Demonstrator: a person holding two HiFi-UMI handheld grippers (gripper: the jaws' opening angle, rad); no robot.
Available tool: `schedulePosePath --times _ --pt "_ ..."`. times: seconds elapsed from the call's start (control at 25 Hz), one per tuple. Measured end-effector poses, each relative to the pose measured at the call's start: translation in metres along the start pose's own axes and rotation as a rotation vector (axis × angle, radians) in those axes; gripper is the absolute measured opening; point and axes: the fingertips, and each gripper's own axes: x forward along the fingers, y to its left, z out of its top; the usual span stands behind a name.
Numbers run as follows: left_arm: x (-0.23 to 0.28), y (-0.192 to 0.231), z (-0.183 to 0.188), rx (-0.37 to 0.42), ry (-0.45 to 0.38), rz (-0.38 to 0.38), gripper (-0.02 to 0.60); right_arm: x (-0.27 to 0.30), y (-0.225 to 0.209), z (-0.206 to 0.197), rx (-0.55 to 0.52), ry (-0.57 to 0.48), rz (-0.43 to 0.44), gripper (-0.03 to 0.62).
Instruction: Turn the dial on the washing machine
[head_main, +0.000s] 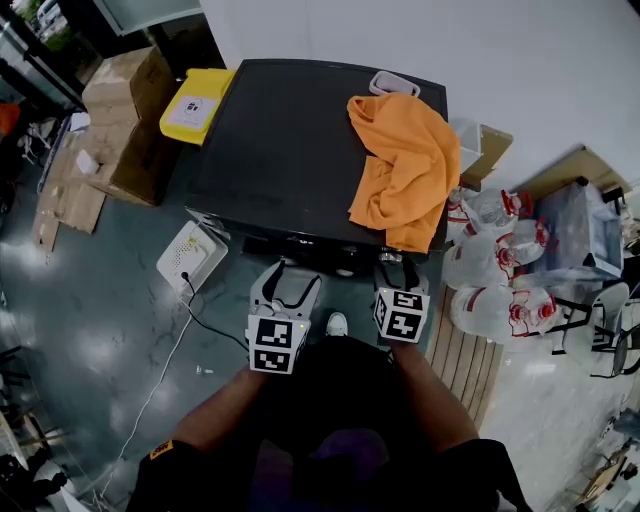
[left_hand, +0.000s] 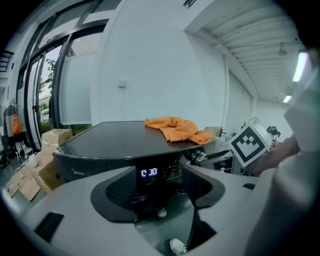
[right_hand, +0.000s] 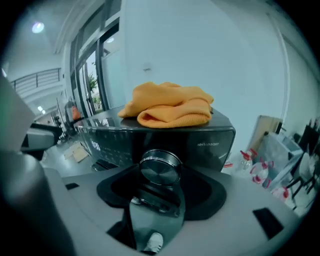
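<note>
The right gripper view plainly shows the one silver dial (right_hand: 160, 167) on the washing machine (right_hand: 210, 142) front, at 6 o'clock from the one orange towel (right_hand: 170, 106). The right gripper (right_hand: 160, 176) straddles the dial with its jaws apart, unclamped. The left gripper (left_hand: 159, 175) is open and empty, and its view frames one lit display (left_hand: 149, 172).

One washing machine (head_main: 290, 150), one dial (right_hand: 160, 169), one orange towel (head_main: 400, 165), one yellow box (head_main: 195, 105), one white power strip (head_main: 190, 258), one white shoe (head_main: 337, 324), two grippers: left gripper (head_main: 287, 285), right gripper (head_main: 396, 268)
</note>
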Motion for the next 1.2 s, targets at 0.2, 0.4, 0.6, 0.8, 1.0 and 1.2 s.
schedulePosePath --times 0.2,0.4,0.6,0.8,1.0,1.2 --pt "0.004 -0.001 -0.001 -0.025 0.002 -0.009 0.29 0.001 -0.003 0.0 0.193 -0.02 0.116 0.272" --pt "0.006 -0.004 0.0 -0.024 0.005 -0.014 0.29 0.0 -0.003 0.002 0.116 -0.009 0.074 0.281" --pt "0.008 -0.003 0.001 -0.012 0.005 -0.007 0.29 -0.005 0.002 0.005 -0.168 -0.005 -0.07 0.298" --pt "0.006 0.0 0.0 -0.008 0.008 -0.001 0.29 -0.004 0.01 0.004 -0.347 0.018 -0.131 0.298" --pt "0.005 0.001 0.0 -0.003 0.009 0.002 0.29 0.0 0.007 0.001 -0.298 0.042 -0.12 0.275" --pt "0.006 0.001 -0.001 -0.007 0.011 -0.001 0.29 0.001 0.003 -0.002 -0.118 0.028 -0.041 0.272"
